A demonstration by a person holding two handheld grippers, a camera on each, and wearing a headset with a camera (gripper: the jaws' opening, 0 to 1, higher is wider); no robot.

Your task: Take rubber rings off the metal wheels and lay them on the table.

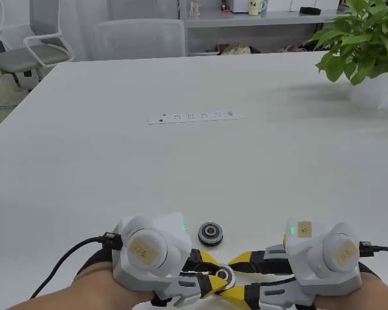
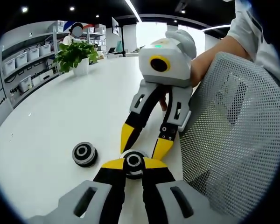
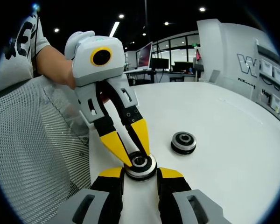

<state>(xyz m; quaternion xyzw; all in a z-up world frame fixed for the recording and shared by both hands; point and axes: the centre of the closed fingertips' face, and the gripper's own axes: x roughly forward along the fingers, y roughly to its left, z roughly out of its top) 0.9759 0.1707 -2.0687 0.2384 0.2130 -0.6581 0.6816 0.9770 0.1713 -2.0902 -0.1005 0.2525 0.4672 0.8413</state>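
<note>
White worktop [image 1: 84, 161]: two wheels sitting near the front edge.
Wheel [image 1: 223, 276]: right at the edge, caught between both sets of fingers, black ring [image 3: 141, 177] on it.
Left gripper [image 2: 134, 163]: fingers clamped on the wheel's sides.
Right gripper [image 3: 141, 173]: fingers pinching that same wheel from the opposite way.
Second wheel [image 1: 210, 234]: lying flat just beyond, nothing touching it.

1. A white table [image 1: 84, 148] with a smooth, matte top.
2. A white power strip [image 1: 195, 117] lies flat near the middle.
3. A dark wheel [image 1: 210, 233] lies flat on its side near the front edge, well apart from the strip.
4. A second wheel [image 1: 222, 276] is just beside it, closer to the edge; whether it rests on the top is unclear.
5. A potted plant [image 1: 374, 90] stands at the far right.
</note>
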